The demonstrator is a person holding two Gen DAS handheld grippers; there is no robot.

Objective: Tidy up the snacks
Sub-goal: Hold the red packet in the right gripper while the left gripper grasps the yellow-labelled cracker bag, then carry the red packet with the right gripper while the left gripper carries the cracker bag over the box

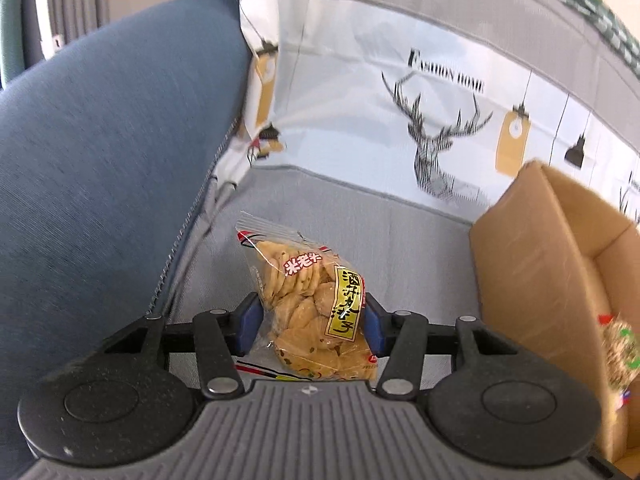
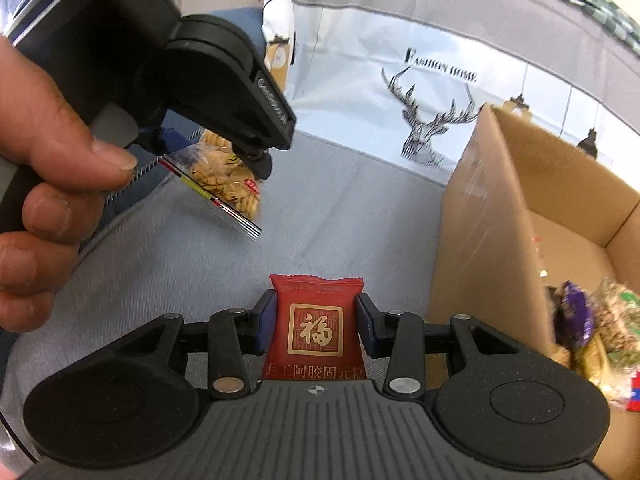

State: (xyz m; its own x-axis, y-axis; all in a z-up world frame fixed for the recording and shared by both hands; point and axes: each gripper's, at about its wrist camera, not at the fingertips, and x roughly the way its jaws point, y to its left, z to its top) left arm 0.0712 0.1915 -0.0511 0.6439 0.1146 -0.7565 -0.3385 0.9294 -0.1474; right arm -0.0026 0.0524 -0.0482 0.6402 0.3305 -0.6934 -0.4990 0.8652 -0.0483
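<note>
Two holds now: left gripper (image 1: 312,330) fingers pinching cracker bag (image 1: 310,308), right gripper (image 2: 316,328) fingers clamping red packet (image 2: 316,330); slippery film risking slip short of box (image 2: 500,216).

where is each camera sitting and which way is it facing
Left wrist: on the left gripper, looking down along its fingers at the cracker bag it grips, sofa cover beyond; no hand shows.
Right wrist: on the right gripper, looking down at the red packet it grips; the left hand shows.
Shared: cracker bag, cardboard box, deer-print cloth.
</note>
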